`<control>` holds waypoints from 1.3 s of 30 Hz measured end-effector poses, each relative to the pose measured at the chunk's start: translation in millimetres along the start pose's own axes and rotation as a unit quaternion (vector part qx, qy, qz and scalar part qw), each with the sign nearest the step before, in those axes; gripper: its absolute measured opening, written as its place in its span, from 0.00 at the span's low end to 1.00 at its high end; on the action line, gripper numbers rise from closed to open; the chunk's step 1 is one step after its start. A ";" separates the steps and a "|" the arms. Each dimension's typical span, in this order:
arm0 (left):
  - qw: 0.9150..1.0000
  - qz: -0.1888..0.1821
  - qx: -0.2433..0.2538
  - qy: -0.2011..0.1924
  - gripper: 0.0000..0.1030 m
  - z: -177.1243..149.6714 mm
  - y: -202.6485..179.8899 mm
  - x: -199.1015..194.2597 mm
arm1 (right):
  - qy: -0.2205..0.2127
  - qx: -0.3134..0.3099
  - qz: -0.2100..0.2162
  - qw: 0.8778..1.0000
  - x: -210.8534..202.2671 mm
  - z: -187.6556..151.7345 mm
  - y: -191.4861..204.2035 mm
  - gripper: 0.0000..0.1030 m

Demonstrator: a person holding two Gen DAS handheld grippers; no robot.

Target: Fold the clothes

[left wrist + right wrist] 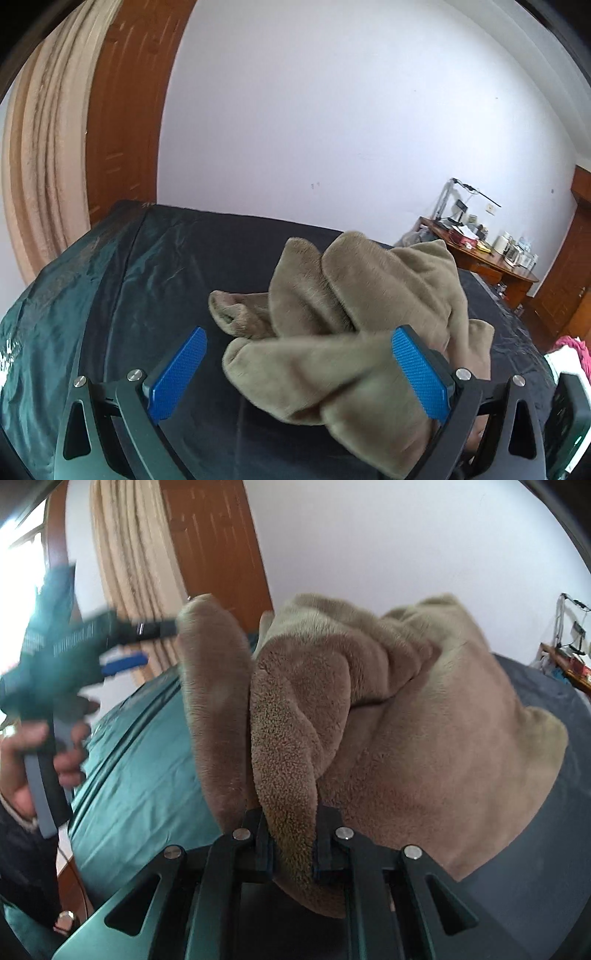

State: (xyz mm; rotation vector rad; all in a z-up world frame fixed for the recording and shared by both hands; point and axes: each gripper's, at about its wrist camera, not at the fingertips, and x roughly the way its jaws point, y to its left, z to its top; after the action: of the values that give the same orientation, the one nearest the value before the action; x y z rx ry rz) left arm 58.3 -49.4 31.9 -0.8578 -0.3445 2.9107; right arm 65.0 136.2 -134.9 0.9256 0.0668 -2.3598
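Note:
A tan fleece garment [369, 295] lies bunched on the dark sheet of the bed [129, 277]. My left gripper [300, 332] is open, its blue pads [177, 373] wide apart. A fold of the garment runs between them and rests against the right pad without being pinched. In the right wrist view the garment [406, 720] rises in lifted folds, and my right gripper [291, 819] is shut on a hanging fold of it. The left gripper [147, 642] shows blurred at the left, held in a hand [33, 746], with its upper finger near the garment's left lobe.
The bed's teal cover [140, 775] slopes off to the left. A beige curtain [40, 147] and a wooden door [125, 110] stand behind the bed. A cluttered wooden desk [480, 251] sits at the far right, with pink cloth [572, 347] at the right edge.

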 end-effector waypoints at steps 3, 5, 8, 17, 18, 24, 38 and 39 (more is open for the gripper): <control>1.000 0.000 0.012 -0.009 0.99 2.1 -10.8 -6.4 | 0.016 -0.028 0.007 0.999 1.1 -12.3 12.5 0.15; 1.000 0.004 0.020 -0.004 0.99 0.7 -17.3 -1.6 | 0.024 -0.036 0.013 0.999 2.0 -19.6 16.9 0.16; 1.000 0.009 0.025 0.015 0.99 -5.7 -25.2 12.5 | 0.028 -0.037 0.024 0.999 1.1 -22.8 19.7 0.18; 0.997 0.021 0.026 0.069 0.99 -31.9 -14.9 55.0 | -0.016 -0.012 0.010 1.000 -13.1 -8.6 1.3 0.73; 0.997 0.023 0.023 0.071 0.99 -32.8 -11.9 56.2 | -0.025 -0.007 0.007 1.000 -16.8 -4.9 -6.0 0.74; 0.997 0.026 -0.002 0.077 0.99 -37.4 11.6 61.2 | -0.050 0.041 0.006 0.998 -13.3 35.5 -39.1 0.74; 0.996 0.014 -0.014 0.089 0.99 -38.9 33.2 66.5 | -0.017 0.095 -0.050 0.994 91.1 105.4 -94.0 0.73; 0.996 0.014 -0.013 0.090 0.99 -39.1 33.2 67.5 | -0.009 0.098 -0.044 0.994 98.4 106.1 -95.9 0.67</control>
State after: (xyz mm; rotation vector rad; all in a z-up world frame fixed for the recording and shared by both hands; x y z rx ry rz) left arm 22.3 -64.3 -43.4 -1.1287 -0.3586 2.8296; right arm -108.6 137.8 -132.8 1.0103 -0.1362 -2.4892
